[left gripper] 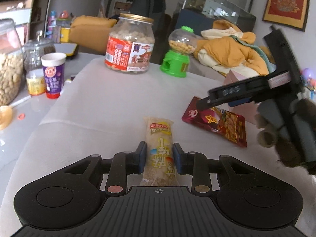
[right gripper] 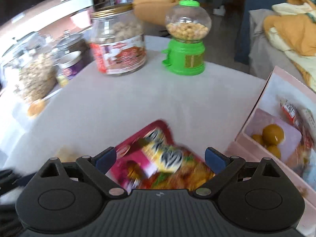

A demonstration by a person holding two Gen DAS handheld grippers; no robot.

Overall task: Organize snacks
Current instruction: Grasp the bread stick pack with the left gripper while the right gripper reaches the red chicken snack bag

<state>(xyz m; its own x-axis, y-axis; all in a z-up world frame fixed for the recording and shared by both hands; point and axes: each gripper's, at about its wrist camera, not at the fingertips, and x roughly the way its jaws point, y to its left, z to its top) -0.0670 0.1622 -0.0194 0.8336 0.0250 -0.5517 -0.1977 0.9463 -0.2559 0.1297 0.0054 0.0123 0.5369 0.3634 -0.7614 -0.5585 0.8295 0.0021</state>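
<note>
My left gripper [left gripper: 159,155] is shut on a long pale snack stick packet [left gripper: 159,138] with yellow print; its far end rests on the white cloth. A red snack bag [left gripper: 217,121] lies on the cloth to its right. My right gripper [left gripper: 205,101] hovers just over that bag's far end. In the right wrist view my right gripper [right gripper: 160,159] is open, its blue pads wide apart on either side of the red bag [right gripper: 160,158], which is blurred. A pink box [right gripper: 254,122] at the right holds yellow balls [right gripper: 273,134] and wrapped snacks.
A big labelled jar of round snacks [left gripper: 131,43] and a green candy dispenser [left gripper: 178,53] stand at the back of the cloth. A peanut jar [left gripper: 8,65], a purple cup [left gripper: 53,75] and a small yellow tub [left gripper: 36,83] crowd the left. A lollipop [left gripper: 5,114] lies there.
</note>
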